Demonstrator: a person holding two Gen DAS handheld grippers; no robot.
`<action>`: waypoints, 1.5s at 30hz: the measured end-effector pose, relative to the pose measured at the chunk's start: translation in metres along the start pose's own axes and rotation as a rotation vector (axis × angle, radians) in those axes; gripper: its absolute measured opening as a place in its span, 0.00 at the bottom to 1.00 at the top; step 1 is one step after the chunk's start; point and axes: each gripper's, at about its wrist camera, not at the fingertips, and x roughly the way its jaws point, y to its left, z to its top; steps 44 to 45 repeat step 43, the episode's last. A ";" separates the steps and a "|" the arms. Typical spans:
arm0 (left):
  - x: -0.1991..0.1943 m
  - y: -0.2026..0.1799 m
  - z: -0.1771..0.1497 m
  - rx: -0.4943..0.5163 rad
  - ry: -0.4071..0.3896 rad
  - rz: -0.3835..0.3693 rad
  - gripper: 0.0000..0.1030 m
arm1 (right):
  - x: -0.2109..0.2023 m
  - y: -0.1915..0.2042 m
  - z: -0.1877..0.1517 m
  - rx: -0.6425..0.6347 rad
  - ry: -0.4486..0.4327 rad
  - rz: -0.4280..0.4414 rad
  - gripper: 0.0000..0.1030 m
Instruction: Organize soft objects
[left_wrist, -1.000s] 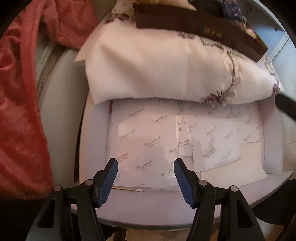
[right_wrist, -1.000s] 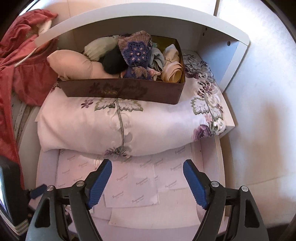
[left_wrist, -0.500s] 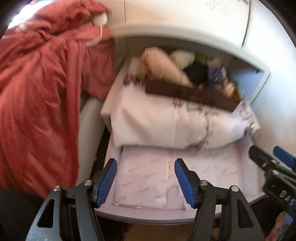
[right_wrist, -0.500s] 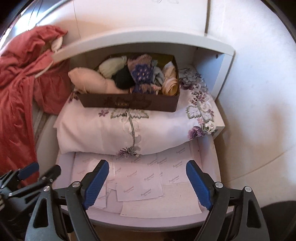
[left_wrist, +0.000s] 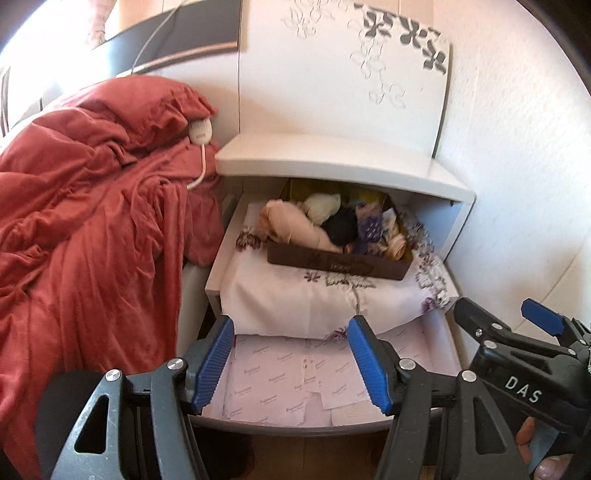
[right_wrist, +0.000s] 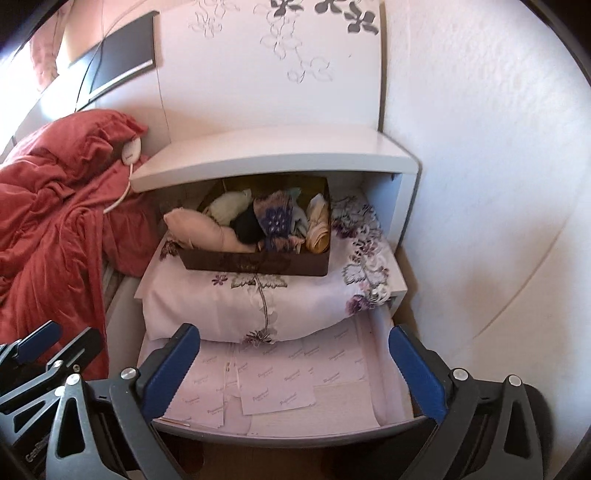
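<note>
A brown box (left_wrist: 338, 262) (right_wrist: 255, 263) filled with rolled soft items, pink, pale green, black and purple lace, sits on a folded white floral cloth (left_wrist: 303, 299) (right_wrist: 258, 299) in an open nightstand drawer (left_wrist: 295, 419) (right_wrist: 288, 432). My left gripper (left_wrist: 291, 365) is open and empty, held back in front of the drawer. My right gripper (right_wrist: 291, 373) is open wide and empty, also in front of the drawer. The right gripper also shows in the left wrist view (left_wrist: 517, 332).
Loose printed paper sheets (left_wrist: 280, 384) (right_wrist: 280, 384) line the drawer front. The nightstand top (left_wrist: 332, 166) (right_wrist: 273, 155) overhangs the box. A red blanket (left_wrist: 81, 221) (right_wrist: 48, 206) with a white corded controller (left_wrist: 201, 130) lies on the bed at left. A white wall (right_wrist: 480, 184) is at right.
Both grippers have pulled back and up from the drawer, so the whole nightstand, bed and headboard now show. Both stay open and empty. Box and cloth have not moved.
</note>
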 end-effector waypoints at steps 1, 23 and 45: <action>-0.006 -0.001 0.002 0.004 -0.012 -0.005 0.63 | -0.006 0.000 0.001 -0.003 -0.015 0.001 1.00; -0.062 -0.002 0.005 -0.041 -0.147 0.052 0.69 | -0.047 -0.008 -0.005 0.013 -0.078 0.002 1.00; -0.068 -0.006 0.003 -0.018 -0.166 -0.027 0.53 | -0.053 -0.007 -0.006 -0.008 -0.113 -0.003 1.00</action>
